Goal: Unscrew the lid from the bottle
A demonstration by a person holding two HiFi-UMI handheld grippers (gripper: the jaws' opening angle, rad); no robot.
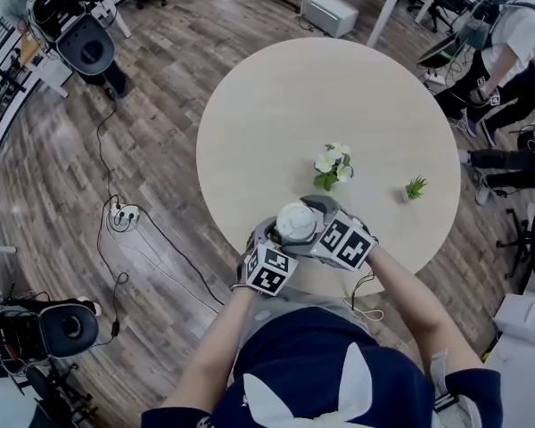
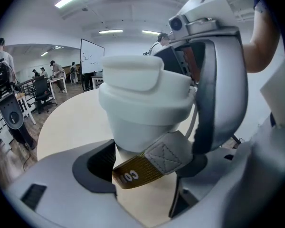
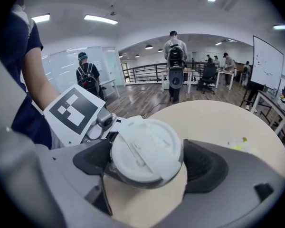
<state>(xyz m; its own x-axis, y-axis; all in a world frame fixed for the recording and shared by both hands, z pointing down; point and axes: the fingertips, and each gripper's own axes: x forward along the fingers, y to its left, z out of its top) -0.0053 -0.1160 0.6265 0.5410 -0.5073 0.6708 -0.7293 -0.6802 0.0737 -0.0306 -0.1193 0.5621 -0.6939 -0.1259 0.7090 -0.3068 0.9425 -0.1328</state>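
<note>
Nearby: flowers, small plant; left jaws pinch bottle, right jaws spread around lid.

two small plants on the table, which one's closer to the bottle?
The white-flowered plant, just beyond the bottle. The other, a green sprig with no flowers, stands farther off to the right.

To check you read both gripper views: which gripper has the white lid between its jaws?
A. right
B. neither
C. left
A: the lid sits between the jaws of the right gripper in its own view, while the left gripper grips the bottle lower down.
</note>
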